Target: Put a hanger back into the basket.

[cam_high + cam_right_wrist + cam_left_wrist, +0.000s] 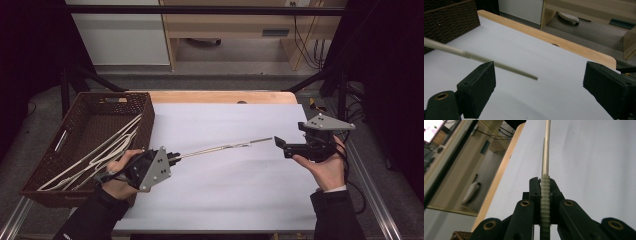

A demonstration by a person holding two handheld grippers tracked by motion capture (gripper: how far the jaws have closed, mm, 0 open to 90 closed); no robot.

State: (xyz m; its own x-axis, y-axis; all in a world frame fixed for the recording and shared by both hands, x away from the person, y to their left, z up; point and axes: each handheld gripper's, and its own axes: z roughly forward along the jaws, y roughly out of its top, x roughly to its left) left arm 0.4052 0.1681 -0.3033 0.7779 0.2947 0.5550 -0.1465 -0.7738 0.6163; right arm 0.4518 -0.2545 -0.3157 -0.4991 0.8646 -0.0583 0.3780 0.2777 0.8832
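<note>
A thin white hanger (225,146) stretches level over the white table sheet (225,195), from left to right. My left gripper (176,157) is shut on its ribbed left end. In the left gripper view the jaws of that gripper (545,181) clamp the ribbed section, and the hanger's rod (545,155) runs straight away from them. My right gripper (279,142) hovers just past the hanger's free right end, open. In the right gripper view the hanger's ribbed end (499,65) hangs blurred between the wide-apart jaws of the right gripper (539,72), and neither pad touches it.
A dark woven basket (85,107) stands at the table's left side with several white hangers (100,152) lying in it. The table's wooden far edge (225,96) borders the sheet. Behind it stands light wooden furniture (225,25).
</note>
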